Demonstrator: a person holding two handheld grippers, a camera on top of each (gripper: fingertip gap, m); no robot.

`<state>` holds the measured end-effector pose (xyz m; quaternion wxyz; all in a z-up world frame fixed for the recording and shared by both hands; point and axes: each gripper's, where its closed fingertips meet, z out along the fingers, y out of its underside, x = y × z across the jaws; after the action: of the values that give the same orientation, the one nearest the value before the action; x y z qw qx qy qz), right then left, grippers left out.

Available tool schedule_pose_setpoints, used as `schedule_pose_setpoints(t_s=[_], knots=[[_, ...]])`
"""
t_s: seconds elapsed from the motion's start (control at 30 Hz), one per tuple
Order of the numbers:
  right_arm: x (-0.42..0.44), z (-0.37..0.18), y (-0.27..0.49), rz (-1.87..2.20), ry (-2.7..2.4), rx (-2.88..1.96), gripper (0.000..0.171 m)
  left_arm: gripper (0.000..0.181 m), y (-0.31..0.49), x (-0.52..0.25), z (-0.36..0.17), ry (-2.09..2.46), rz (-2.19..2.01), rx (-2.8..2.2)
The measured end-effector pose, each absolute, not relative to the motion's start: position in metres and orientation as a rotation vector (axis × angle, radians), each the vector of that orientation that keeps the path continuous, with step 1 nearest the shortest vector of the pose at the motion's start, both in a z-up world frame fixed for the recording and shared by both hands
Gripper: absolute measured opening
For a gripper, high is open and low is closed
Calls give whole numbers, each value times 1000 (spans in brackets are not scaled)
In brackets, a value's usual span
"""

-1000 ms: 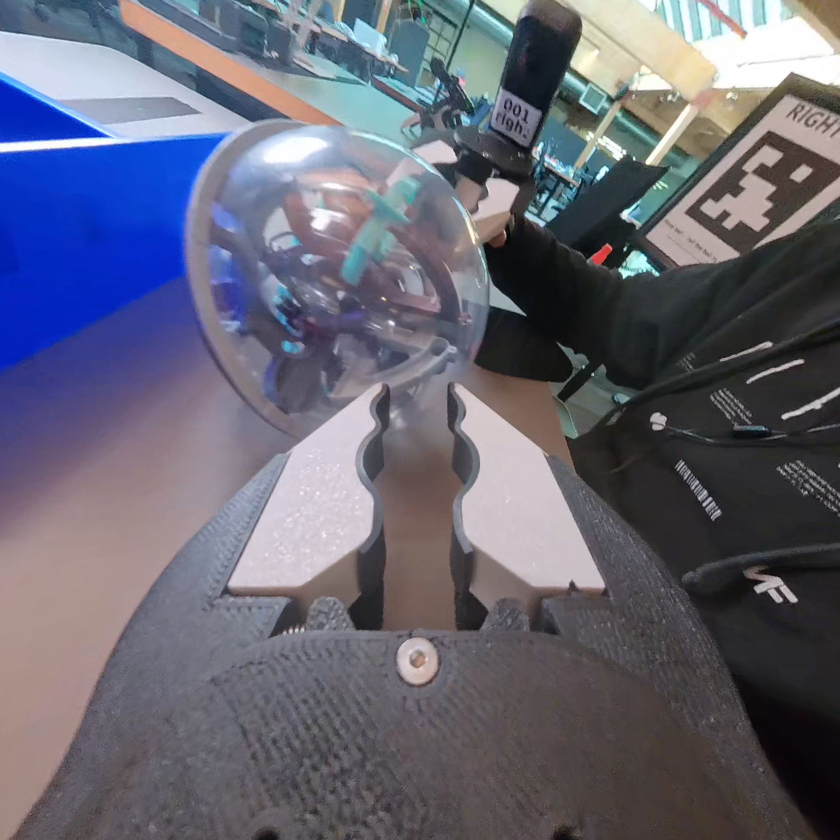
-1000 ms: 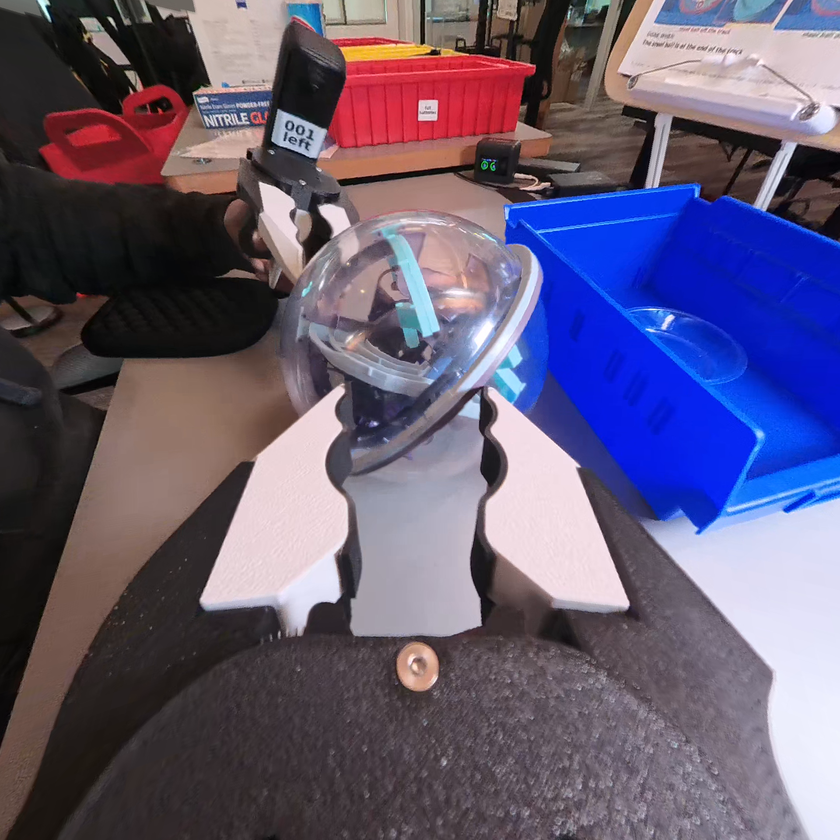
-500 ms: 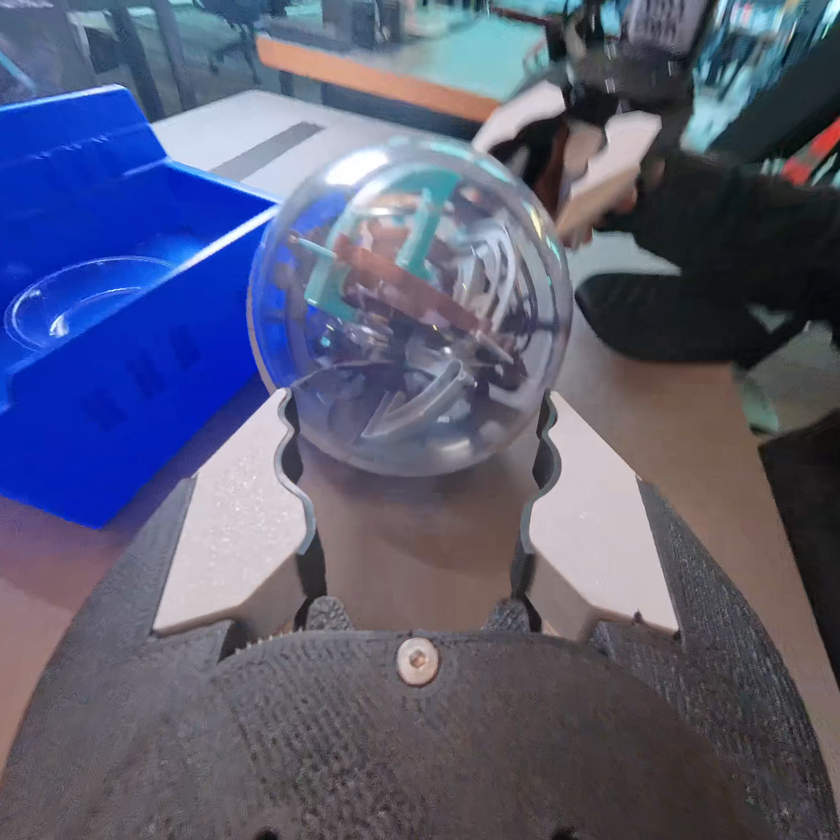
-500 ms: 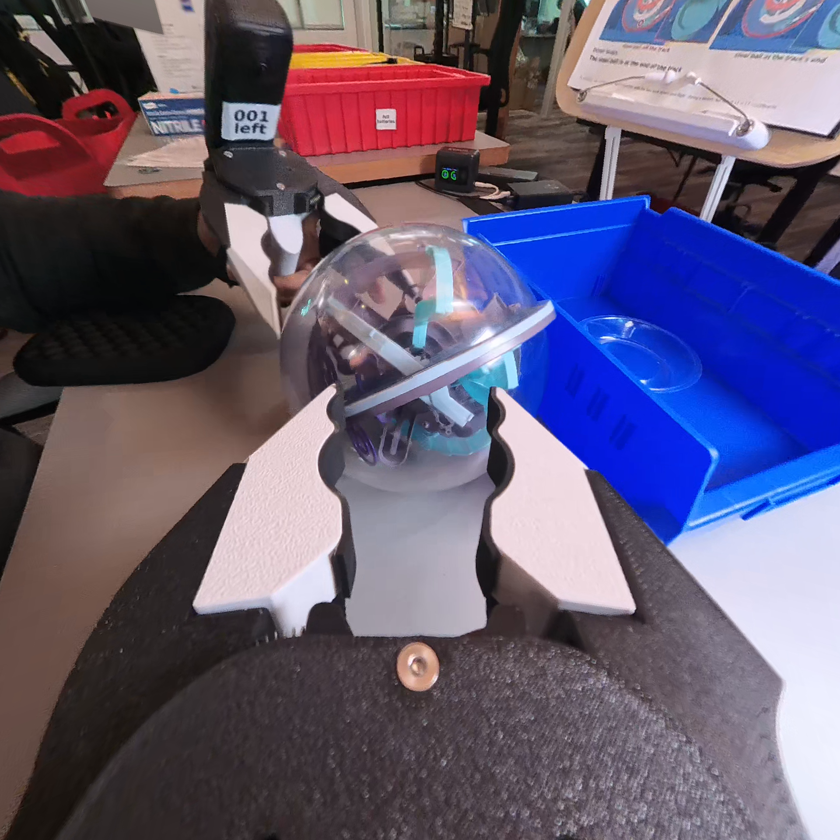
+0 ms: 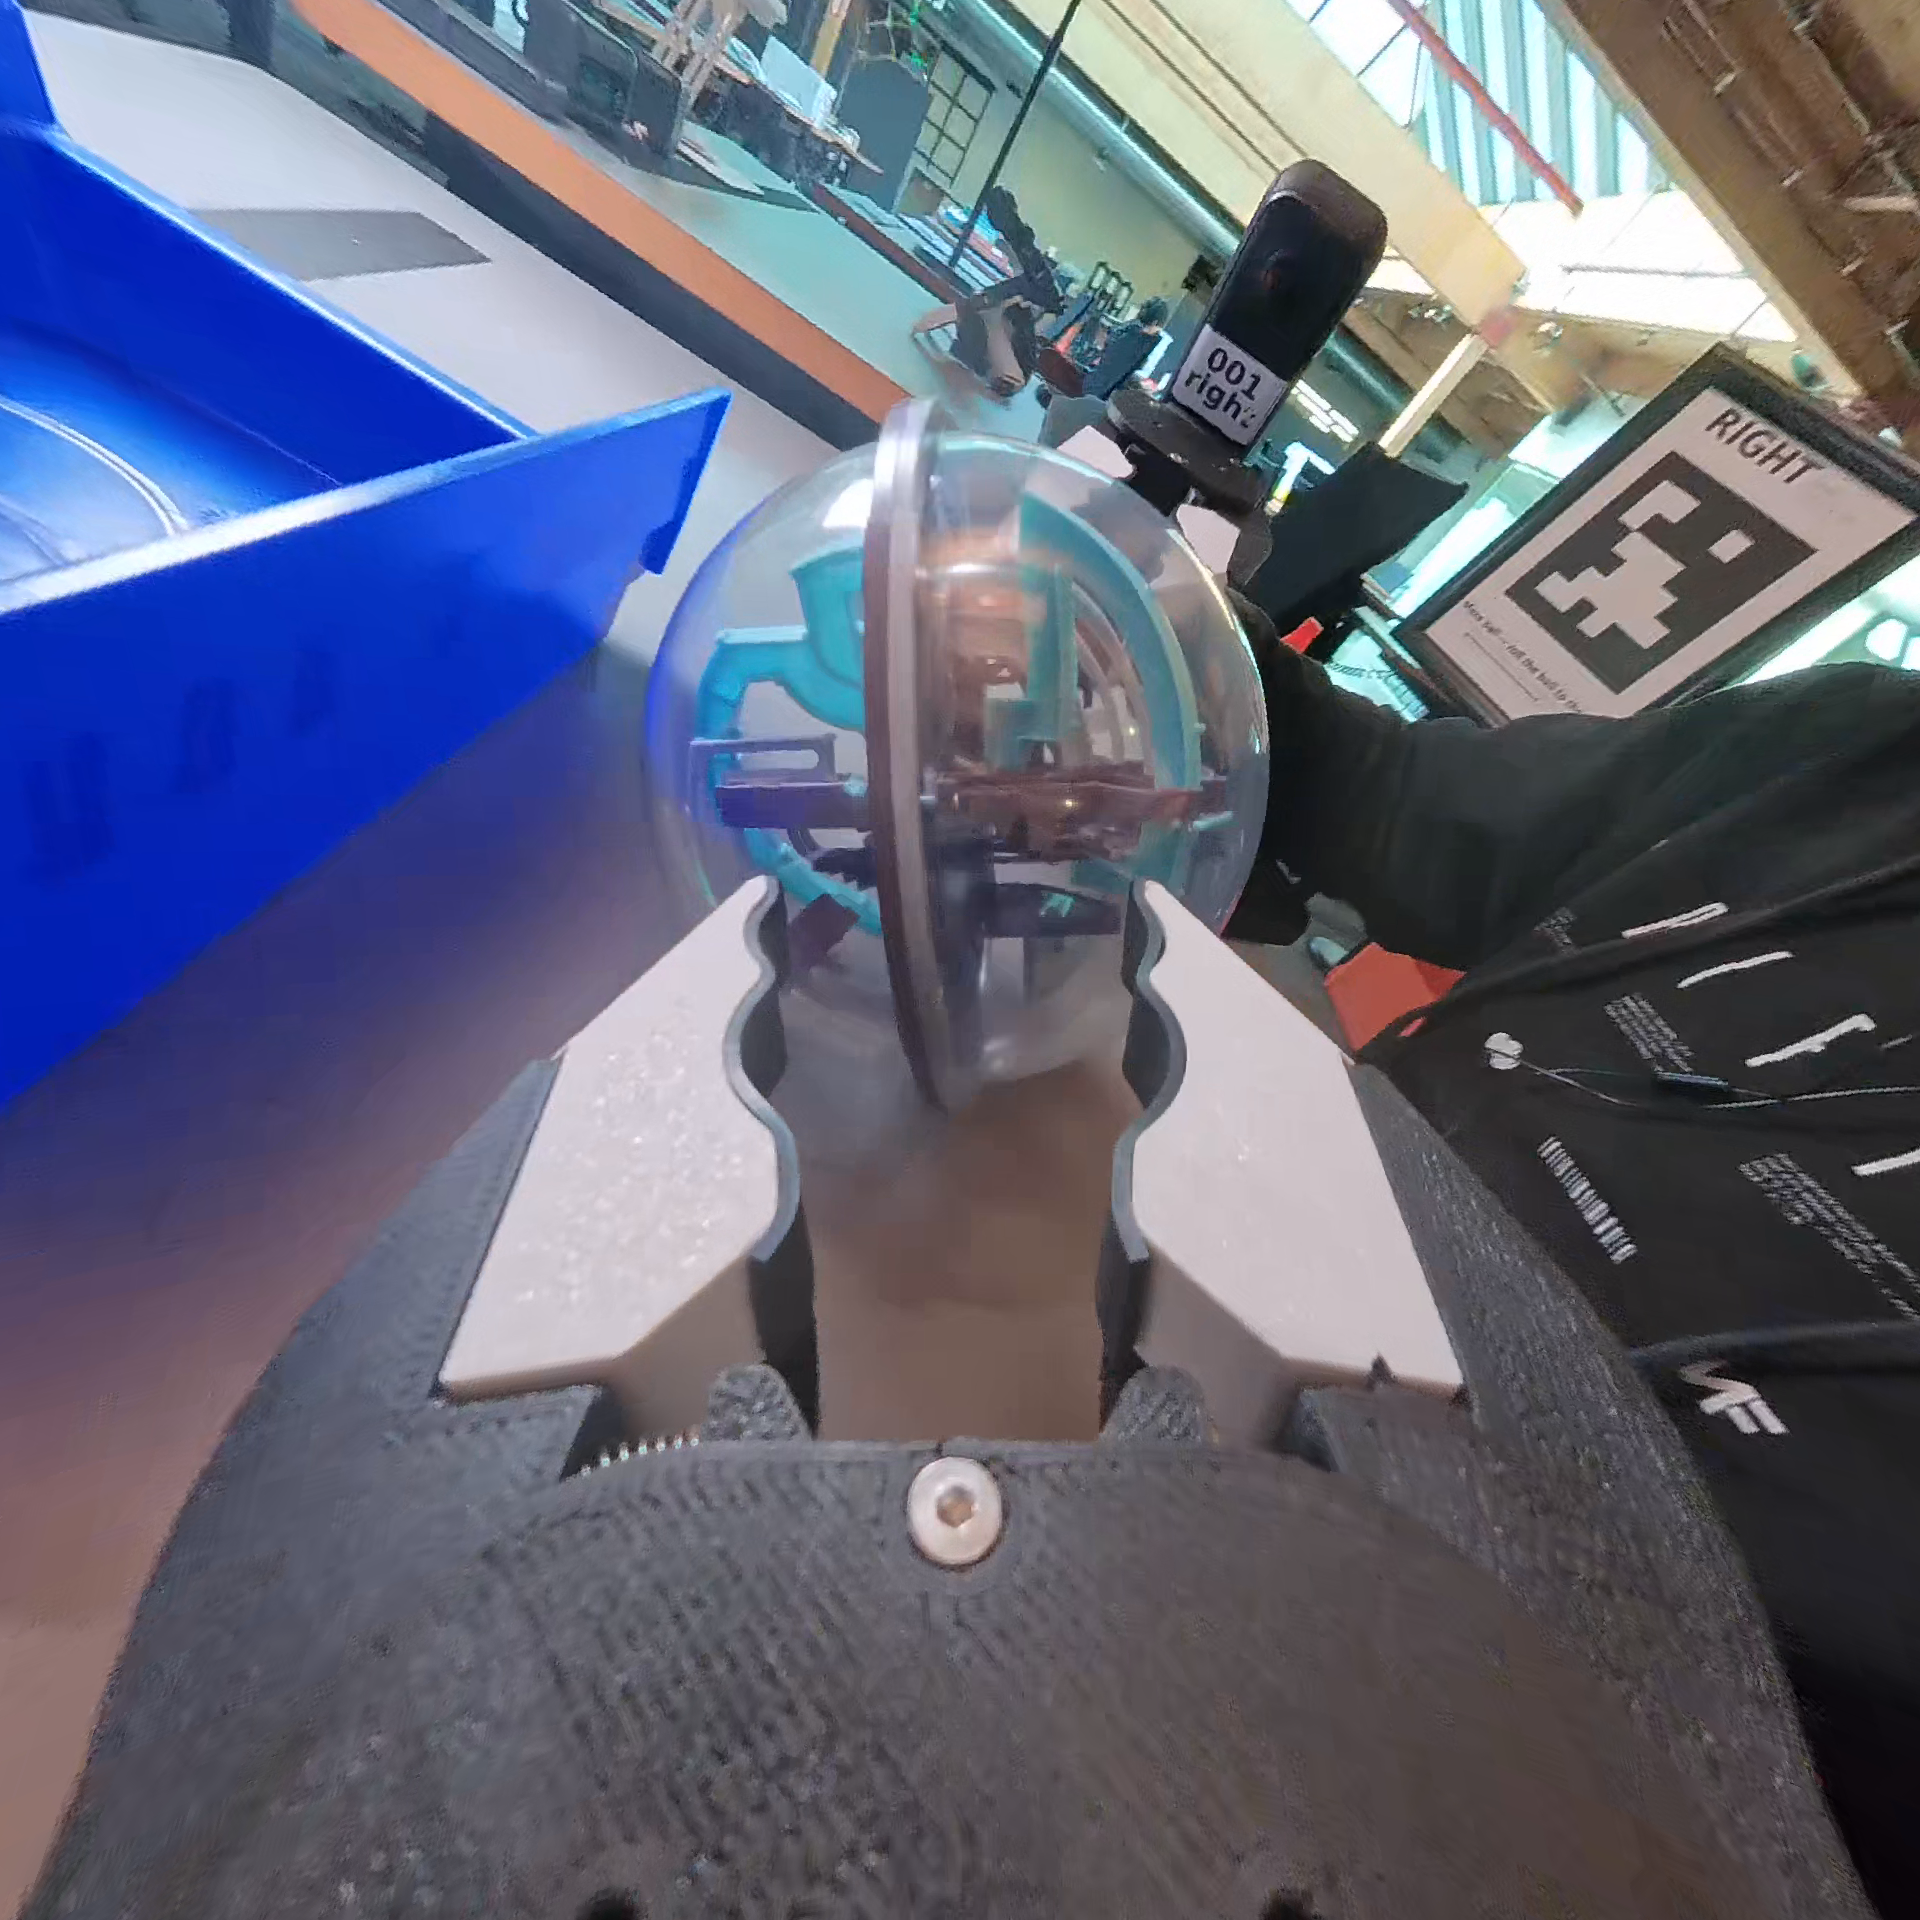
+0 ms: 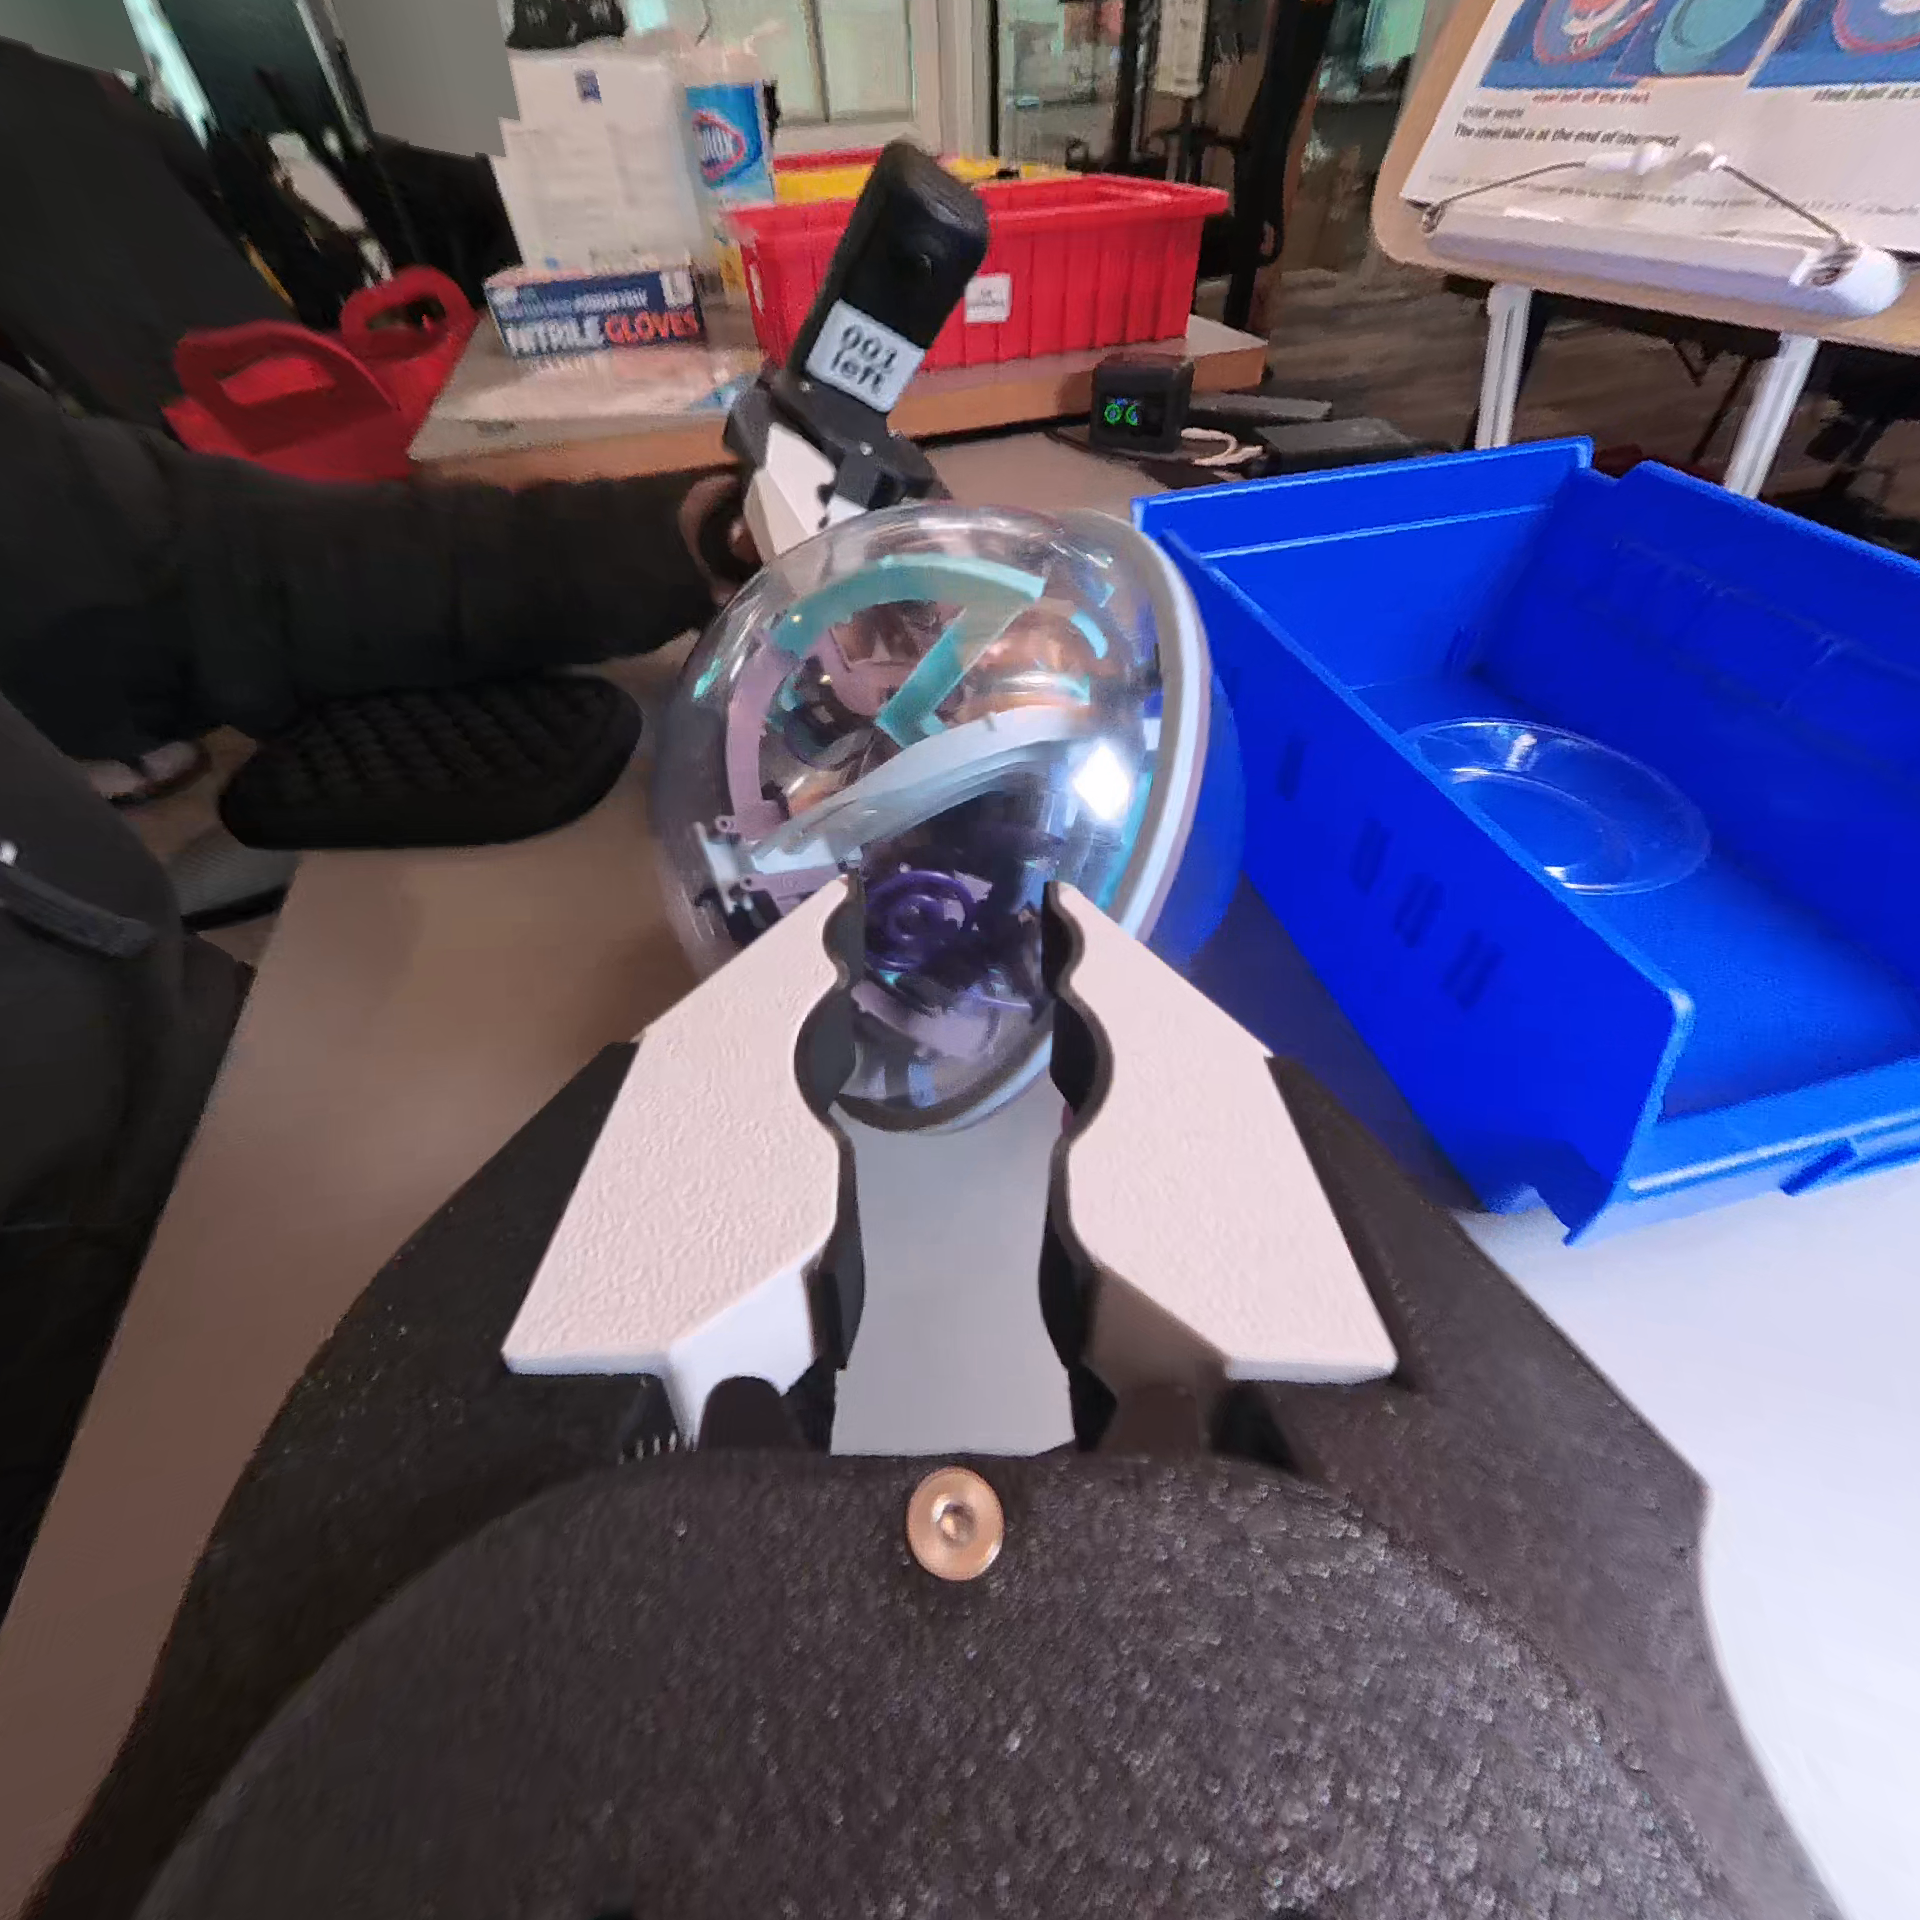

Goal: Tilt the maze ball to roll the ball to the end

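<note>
The maze ball [image 5: 1039,727] is a clear sphere with teal, brown and purple tracks and a grey rim. It sits tilted just above the table, next to the blue bin. My left gripper [image 5: 954,904] is shut on its near side, rim upright between the fingers. My right gripper [image 6: 948,904] is shut on the lower part of the maze ball [image 6: 935,748] from the opposite side. The left gripper also shows behind the ball in the right wrist view [image 6: 810,488], and the right gripper behind it in the left wrist view [image 5: 1174,499]. The small rolling ball is not discernible.
A blue bin [image 6: 1455,987] stands right of the ball and holds a clear dish [image 6: 1548,800]; it also shows in the left wrist view [image 5: 312,644]. A person's black sleeve [image 5: 1507,810] is close by. A red crate [image 6: 987,260] and a glove box [image 6: 592,312] stand behind.
The ball has been turned, so its rim now stands upright in the left wrist view. My left fingers narrowed onto it after being wide open. My right fingers closed tighter.
</note>
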<state>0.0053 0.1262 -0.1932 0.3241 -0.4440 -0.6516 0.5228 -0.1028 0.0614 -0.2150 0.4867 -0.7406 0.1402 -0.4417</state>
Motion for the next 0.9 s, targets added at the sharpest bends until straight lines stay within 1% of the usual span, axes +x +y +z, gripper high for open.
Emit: schedule_pose_setpoints(t_s=[0.07, 0.13, 0.17, 0.23, 0.27, 0.33, 0.37, 0.43, 0.47, 0.5, 0.53, 0.57, 0.67, 0.7, 0.73, 0.77, 0.9], knots=[[5, -192, 127, 1410, -1670, -1171, 26, 56, 60, -104, -215, 348, -1047, -1801], [5, -192, 128, 1463, -1653, -1173, 13, 40, 58, -109, -214, 336, -1027, -1786], [6, -192, 128, 1490, -1650, -1175, 14, 38, 57, -111, -216, 327, -1023, -1786], [7, -190, 135, 1521, -1618, -1186, 20, 36, 56, -112, -220, 299, -1033, -1785], [7, -190, 140, 1526, -1599, -1202, 26, 37, 56, -112, -223, 293, -1025, -1792], [10, -198, 149, 1508, -1606, -1263, 45, 38, 55, -111, -227, 303, -1005, -1806], [13, -204, 149, 1505, -1629, -1290, 49, 39, 55, -110, -228, 304, -1007, -1807], [17, -216, 143, 1519, -1686, -1321, 46, 38, 56, -107, -229, 306, -1026, -1806], [16, -223, 139, 1510, -1717, -1332, 41, 37, 56, -105, -230, 315, -1032, -1810], [16, -229, 135, 1495, -1744, -1335, 44, 35, 56, -103, -231, 328, -1040, -1813], [15, -231, 135, 1482, -1750, -1334, 41, 32, 55, -102, -229, 326, -1057, -1798], [15, -232, 135, 1480, -1747, -1338, 35, 32, 57, -104, -228, 304, -1054, -1795], [15, -233, 139, 1520, -1724, -1384, 9, 32, 59, -110, -228, 271, -1043, -1797], [13, -236, 141, 1520, -1713, -1409, 9, 27, 60, -111, -226, 258, -1037, -1795], [12, -239, 142, 1518, -1708, -1433, 8, 13, 62, -114, -224, 238, -1012, -1799], [12, -239, 139, 1540, -1710, -1439, 7, 7, 64, -118, -220, 230, -977, -1793], [8, -223, 131, 1679, -1631, -1456, 6, 7, 68, -127, -191, 184, -948, -1741]])
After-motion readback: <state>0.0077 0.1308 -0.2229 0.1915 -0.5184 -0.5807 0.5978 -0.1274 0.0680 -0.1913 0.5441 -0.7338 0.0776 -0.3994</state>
